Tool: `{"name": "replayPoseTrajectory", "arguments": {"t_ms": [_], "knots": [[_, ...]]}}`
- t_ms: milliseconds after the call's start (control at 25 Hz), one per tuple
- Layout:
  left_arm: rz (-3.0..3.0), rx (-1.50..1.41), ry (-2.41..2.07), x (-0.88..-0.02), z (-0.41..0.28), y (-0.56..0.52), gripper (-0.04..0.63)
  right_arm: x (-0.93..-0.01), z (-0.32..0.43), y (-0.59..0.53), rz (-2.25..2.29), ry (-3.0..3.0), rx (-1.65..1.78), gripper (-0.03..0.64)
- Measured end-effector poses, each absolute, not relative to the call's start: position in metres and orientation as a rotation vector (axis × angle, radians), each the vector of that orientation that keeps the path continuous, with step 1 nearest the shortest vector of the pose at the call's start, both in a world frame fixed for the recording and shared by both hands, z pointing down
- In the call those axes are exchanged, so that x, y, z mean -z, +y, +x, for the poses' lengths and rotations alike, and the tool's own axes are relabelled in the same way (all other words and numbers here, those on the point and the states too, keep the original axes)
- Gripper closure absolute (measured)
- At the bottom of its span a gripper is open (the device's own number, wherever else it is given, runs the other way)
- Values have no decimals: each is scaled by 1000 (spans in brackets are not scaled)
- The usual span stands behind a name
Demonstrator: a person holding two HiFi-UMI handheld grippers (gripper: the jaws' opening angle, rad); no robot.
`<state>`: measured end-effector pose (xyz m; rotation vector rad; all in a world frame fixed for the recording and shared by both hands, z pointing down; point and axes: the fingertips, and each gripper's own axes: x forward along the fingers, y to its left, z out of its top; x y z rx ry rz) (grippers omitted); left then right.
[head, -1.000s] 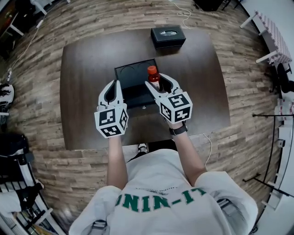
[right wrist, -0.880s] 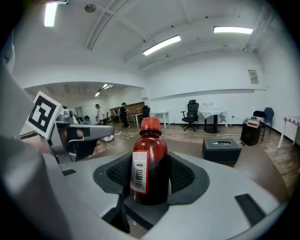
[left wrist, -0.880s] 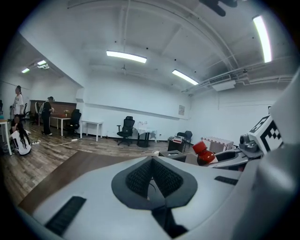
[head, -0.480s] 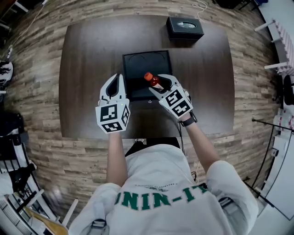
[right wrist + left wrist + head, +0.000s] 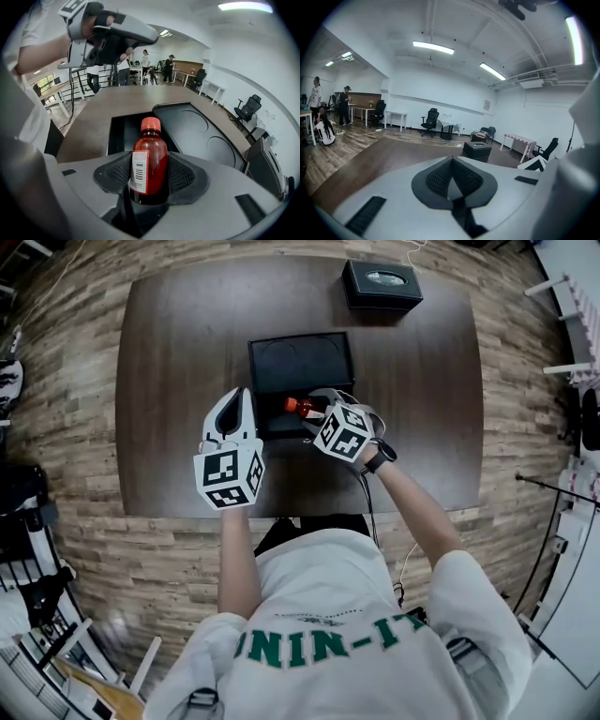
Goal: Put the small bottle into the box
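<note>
The right gripper (image 5: 150, 180) was clamped on the small bottle (image 5: 151, 159), its ribbed pads (image 5: 117, 174) pressing both sides of the red body. A second earlier the bottle stood upright above the near edge of the box. Now it lay tipped, cap to the left, low over the near half of the box (image 5: 255, 381); whether it touched the box could not be told. The left gripper (image 5: 241, 395) had kept its place just left of the box, jaws closed on nothing.

Only the right gripper view showed the bottle's barcode label and the two round hollows in the box's far half. Only the left gripper view showed people (image 5: 315, 112) and office chairs (image 5: 430, 123) far across the room. The head view alone took in the whole table (image 5: 169, 381) and the black case (image 5: 380, 285) at its far right.
</note>
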<state>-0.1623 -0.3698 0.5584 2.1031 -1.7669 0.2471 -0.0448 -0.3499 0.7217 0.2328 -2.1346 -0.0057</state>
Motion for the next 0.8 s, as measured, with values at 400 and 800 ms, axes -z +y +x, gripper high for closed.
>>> {"name": "replayPoseTrajectory", "arguments": {"t_ms": [400,800], "knots": [[2089,-259,-1764,-564,-163,-365,589,-765,-44,-345,53,-2027,87,383],[2069,-265,-1769,-565,-167,-360,589,-777,-42,-343,11,-2000,93,379]]}}
